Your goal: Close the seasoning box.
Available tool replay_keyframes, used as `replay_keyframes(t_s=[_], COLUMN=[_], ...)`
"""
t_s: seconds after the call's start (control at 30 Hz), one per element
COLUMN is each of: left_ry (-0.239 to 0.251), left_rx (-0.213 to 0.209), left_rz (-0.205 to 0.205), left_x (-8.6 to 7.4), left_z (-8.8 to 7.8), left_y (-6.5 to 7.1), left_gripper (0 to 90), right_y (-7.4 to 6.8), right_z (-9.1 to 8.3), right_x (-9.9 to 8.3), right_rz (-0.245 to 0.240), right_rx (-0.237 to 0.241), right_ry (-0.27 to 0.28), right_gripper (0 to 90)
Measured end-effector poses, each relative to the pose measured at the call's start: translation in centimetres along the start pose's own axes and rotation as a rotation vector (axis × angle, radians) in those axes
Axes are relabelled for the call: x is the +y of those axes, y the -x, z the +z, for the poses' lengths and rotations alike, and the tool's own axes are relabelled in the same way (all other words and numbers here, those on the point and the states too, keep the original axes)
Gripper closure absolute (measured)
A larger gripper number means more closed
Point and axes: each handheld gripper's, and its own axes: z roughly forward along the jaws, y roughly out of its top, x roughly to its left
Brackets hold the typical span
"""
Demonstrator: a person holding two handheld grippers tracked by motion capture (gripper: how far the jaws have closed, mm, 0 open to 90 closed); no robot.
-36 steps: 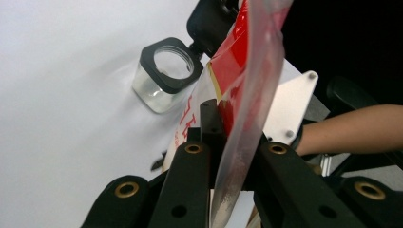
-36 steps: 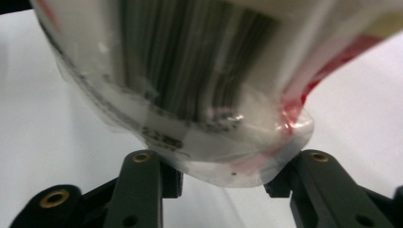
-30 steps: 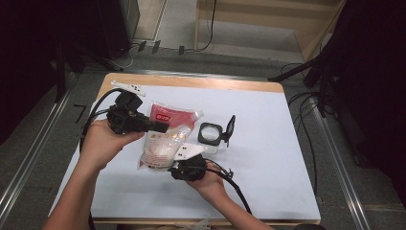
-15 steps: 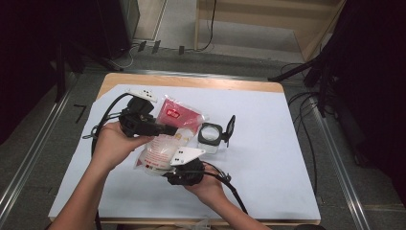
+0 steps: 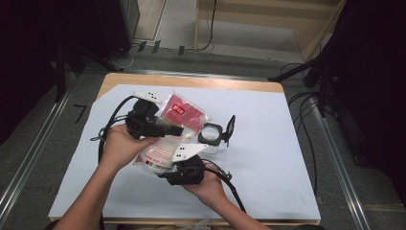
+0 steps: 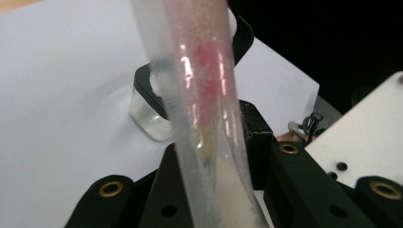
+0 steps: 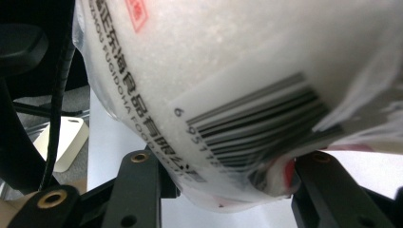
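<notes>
A clear plastic bag of white granules w/ red print (image 5: 160, 152) is held up just above the white table sheet (image 5: 268, 158), approx. centre-left, between both tools. The left gripper (image 5: 178, 130) is clamped on the bag's flat upper edge; in the left gripper view that edge (image 6: 204, 109) is pinched thin between the jaws, which have just been eased slightly wider, bag still between them. The right gripper (image 5: 181, 163) is closed partway round the bag's bulging bottom (image 7: 228, 95), granules sagging between its jaws. A small clear square container w/ black flip lid (image 5: 213, 136), lid open, sits just beside the bag. Judged: bag lifted and steadied, container opened; nothing seen poured yet. Left to do, prob.: open the bag, tip granules in.
</notes>
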Motion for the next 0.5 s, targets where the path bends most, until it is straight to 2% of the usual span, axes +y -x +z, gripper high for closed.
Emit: replay_keyframes(t_s=[0.1, 0.27, 0.37, 0.5], left_ry=[0.008, -0.006, -0.013, -0.033], left_rx=[0.014, 0.049, 0.061, 0.069], left_rz=[-0.047, -0.081, -0.097, -0.120], left_x=[-0.1, -0.1, 0.0, 0.1], left_z=[0.4, 1.0, 1.3, 1.8], left_y=[-0.3, 0.0, 0.2, 0.6], left_gripper=[82.7, 85.1, 85.1, 84.1], right_y=[0.1, -0.1, -0.2, -0.6], right_z=[0.0, 0.4, 0.5, 0.7], right_x=[0.0, -0.2, -0.3, -0.4], right_rz=[0.025, 0.024, 0.068, 0.070], right_rx=[0.004, -0.024, -0.027, -0.063], right_ry=[-0.011, -0.029, -0.023, -0.026], right_gripper=[58.3, 56.6, 54.4, 53.7])
